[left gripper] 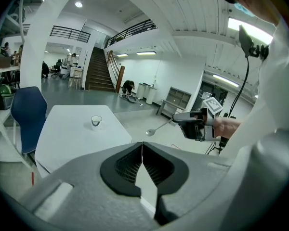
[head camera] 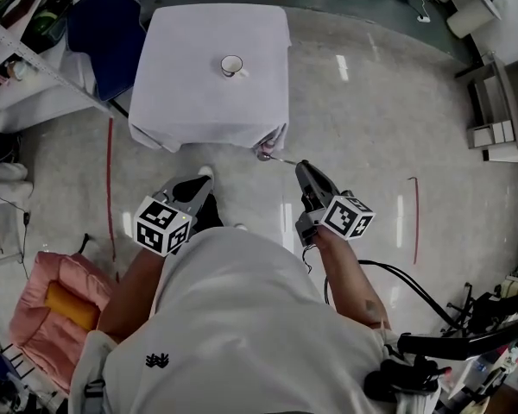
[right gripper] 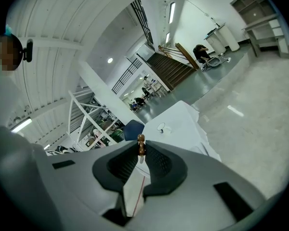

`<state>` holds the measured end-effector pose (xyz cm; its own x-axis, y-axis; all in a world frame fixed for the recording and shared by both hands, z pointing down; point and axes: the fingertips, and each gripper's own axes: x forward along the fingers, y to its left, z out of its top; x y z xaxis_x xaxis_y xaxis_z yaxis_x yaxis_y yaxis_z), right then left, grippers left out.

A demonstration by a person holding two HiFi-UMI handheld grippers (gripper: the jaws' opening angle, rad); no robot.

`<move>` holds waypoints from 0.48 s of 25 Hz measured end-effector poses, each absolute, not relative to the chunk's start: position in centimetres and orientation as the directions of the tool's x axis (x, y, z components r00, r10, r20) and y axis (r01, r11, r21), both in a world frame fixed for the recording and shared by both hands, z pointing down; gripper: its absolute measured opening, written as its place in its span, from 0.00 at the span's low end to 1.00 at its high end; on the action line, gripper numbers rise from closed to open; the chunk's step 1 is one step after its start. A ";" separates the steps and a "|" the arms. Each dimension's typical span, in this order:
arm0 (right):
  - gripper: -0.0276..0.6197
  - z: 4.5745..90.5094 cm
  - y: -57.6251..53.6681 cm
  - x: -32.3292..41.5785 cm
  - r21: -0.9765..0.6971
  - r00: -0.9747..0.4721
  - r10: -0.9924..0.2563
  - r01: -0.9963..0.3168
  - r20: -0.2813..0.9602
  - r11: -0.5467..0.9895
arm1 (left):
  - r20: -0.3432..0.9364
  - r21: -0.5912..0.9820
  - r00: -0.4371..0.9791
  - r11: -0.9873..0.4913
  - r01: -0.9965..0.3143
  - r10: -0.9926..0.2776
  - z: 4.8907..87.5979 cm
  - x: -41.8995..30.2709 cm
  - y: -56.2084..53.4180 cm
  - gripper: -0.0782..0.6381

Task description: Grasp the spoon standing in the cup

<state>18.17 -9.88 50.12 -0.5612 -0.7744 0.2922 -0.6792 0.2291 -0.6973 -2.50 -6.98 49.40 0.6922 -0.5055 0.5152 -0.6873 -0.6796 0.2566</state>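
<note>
A white cup (head camera: 232, 65) stands alone on the white-clothed table (head camera: 190, 110), with nothing in it; it also shows as the small cup (left gripper: 96, 121) and the distant cup (right gripper: 162, 127). The metal spoon (head camera: 270, 156) is held in the air off the table's near right corner, bowl toward the table. My right gripper (head camera: 302, 167) is shut on its handle. In the left gripper view the spoon (left gripper: 156, 129) sticks out of the right gripper (left gripper: 183, 121). In the right gripper view the spoon (right gripper: 141, 145) shows end-on between the pads. My left gripper (head camera: 205, 176) is shut with nothing in it.
A blue chair (head camera: 112, 24) stands at the table's far left. A pink cushion (head camera: 56, 304) lies on the floor at my left. Grey shelves (head camera: 501, 110) line the right side. Red tape lines (head camera: 110, 179) mark the floor; cables and stands (head camera: 432, 317) sit near right.
</note>
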 end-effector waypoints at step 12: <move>0.12 49.2 -8.5 16.6 -0.698 -0.595 -0.758 -0.662 0.267 0.273 | 0.521 0.244 0.683 -0.678 -0.693 -0.511 48.7 -2.9 -5.1 0.13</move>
